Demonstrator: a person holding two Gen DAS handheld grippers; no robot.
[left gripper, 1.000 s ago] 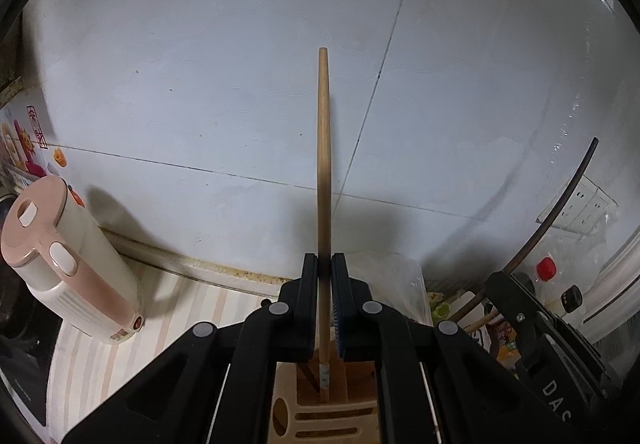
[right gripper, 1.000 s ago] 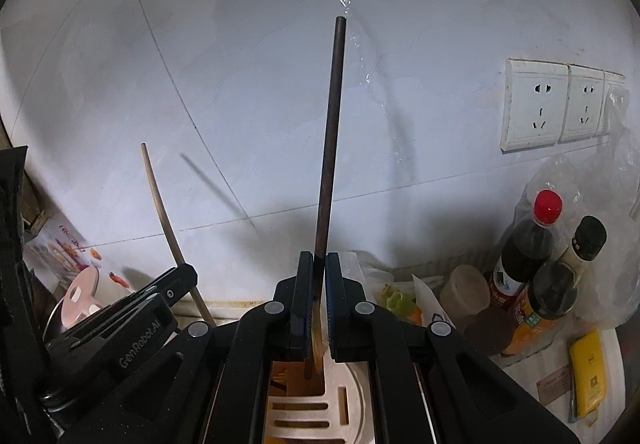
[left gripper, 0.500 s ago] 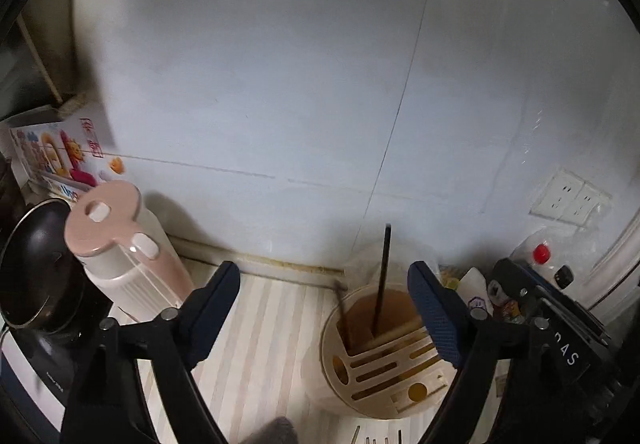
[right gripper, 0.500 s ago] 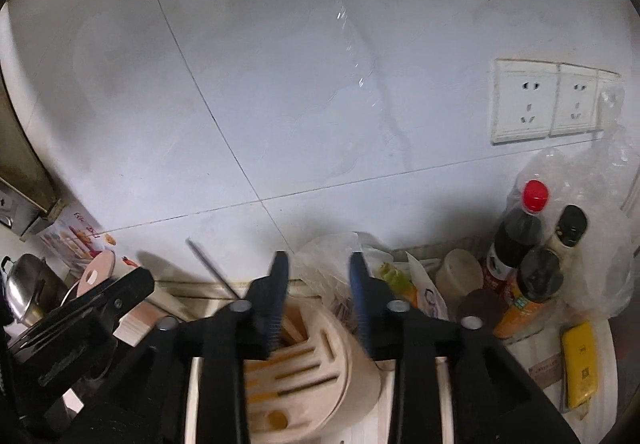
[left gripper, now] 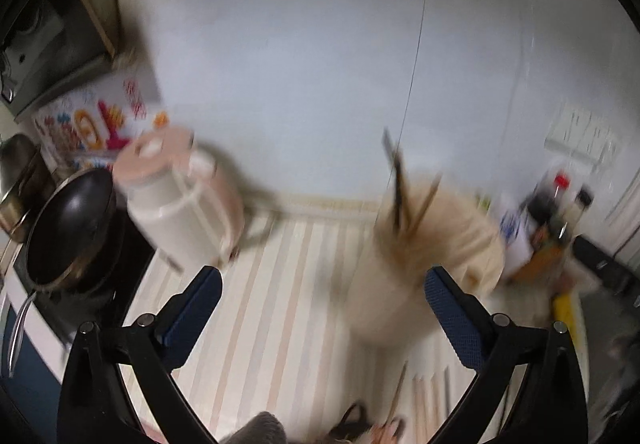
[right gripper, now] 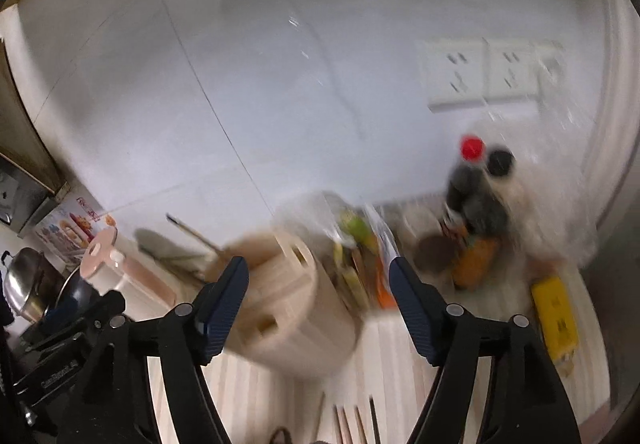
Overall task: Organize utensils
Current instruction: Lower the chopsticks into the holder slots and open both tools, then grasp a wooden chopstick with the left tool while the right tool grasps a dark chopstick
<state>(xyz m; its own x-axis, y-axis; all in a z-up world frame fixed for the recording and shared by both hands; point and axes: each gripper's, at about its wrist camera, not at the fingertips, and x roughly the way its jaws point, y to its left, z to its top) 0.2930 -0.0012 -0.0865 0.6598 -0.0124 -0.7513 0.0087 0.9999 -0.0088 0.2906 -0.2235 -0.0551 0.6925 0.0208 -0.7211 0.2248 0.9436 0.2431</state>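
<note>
A cream utensil holder (left gripper: pixel 424 256) stands on the striped counter, blurred by motion; it also shows in the right wrist view (right gripper: pixel 292 308). Dark and wooden chopsticks (left gripper: pixel 400 196) stick up out of it, and they show in the right wrist view (right gripper: pixel 192 232) too. Several loose chopsticks (left gripper: pixel 424 396) lie on the counter near the bottom edge, also in the right wrist view (right gripper: pixel 352 420). My left gripper (left gripper: pixel 322 308) is open and empty, pulled back from the holder. My right gripper (right gripper: pixel 318 304) is open and empty, with the holder between and beyond its fingers.
A pink and white kettle (left gripper: pixel 180 204) stands at the left, with a black pan (left gripper: pixel 68 228) on a cooker beside it. Sauce bottles (right gripper: pixel 476 196), a yellow pack (right gripper: pixel 556 308) and bags crowd the right. Wall sockets (right gripper: pixel 492 72) sit above them.
Both grippers let go of their chopsticks, which now stand in the holder. Both have opened wide and drawn back and up from the holder; the views are blurred by motion.
</note>
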